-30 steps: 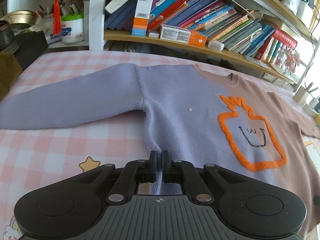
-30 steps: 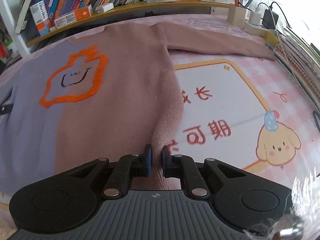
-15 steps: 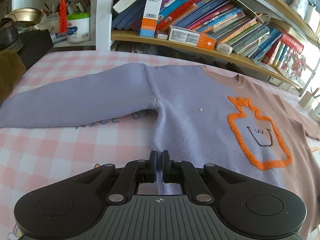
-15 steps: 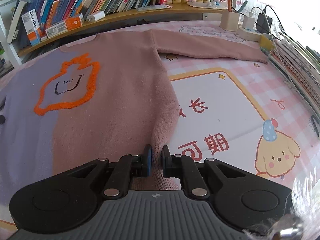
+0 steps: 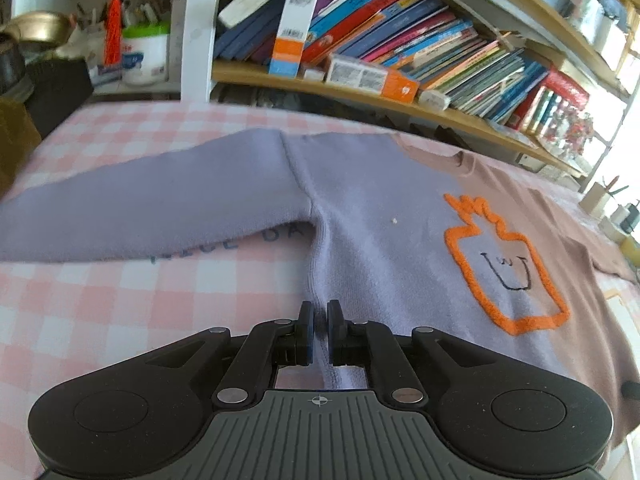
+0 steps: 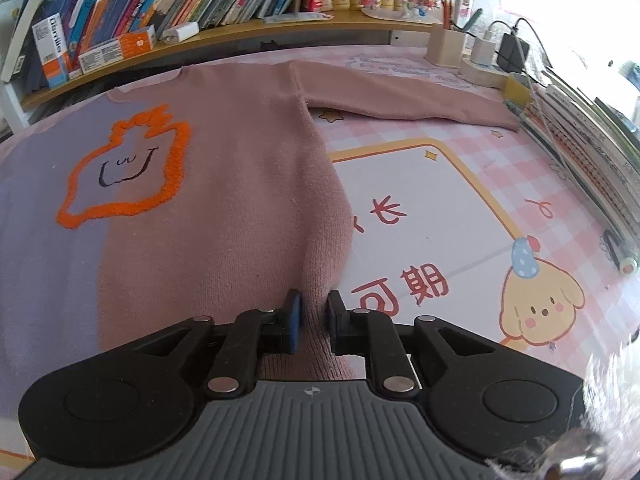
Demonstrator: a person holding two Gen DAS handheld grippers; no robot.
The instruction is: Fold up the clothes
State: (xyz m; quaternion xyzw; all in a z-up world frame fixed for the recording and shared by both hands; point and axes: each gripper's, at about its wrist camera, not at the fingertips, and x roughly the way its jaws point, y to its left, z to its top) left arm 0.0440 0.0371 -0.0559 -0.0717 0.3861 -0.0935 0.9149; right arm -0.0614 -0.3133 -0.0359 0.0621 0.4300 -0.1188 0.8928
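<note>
Compared with one second ago, the sweater (image 5: 372,216) lies further up in both views, and more of the pink checked cloth (image 5: 100,300) shows under the lilac sleeve (image 5: 152,208), where blue printed letters are now uncovered. The left gripper (image 5: 318,322) has its jaws slightly wider than before, with a narrow gap between them, and a ridge of the lilac side hem stands in this gap. The right gripper (image 6: 314,314) is also a little more parted than before, and a fold of the pink side edge sits between its jaws. For both, I cannot tell if the pads really press the fabric.

The sweater is spread flat on the cloth, front side up, with the orange outline figure (image 5: 504,264) on the chest. Its body runs from the hem near the grippers to the collar (image 5: 460,158) at the far side, toward the bookshelf (image 5: 400,100). The long axis is across, from sleeve to sleeve: the lilac sleeve reaches left, the pink sleeve (image 6: 400,96) reaches right, toward the pen holder (image 6: 446,46).

The hem itself is hidden behind the gripper bodies in both views. The end of the lilac sleeve is cut off at the left border. The letters under this sleeve are blurred and partly covered. In the right view the bottom right corner is smeared by glare.
</note>
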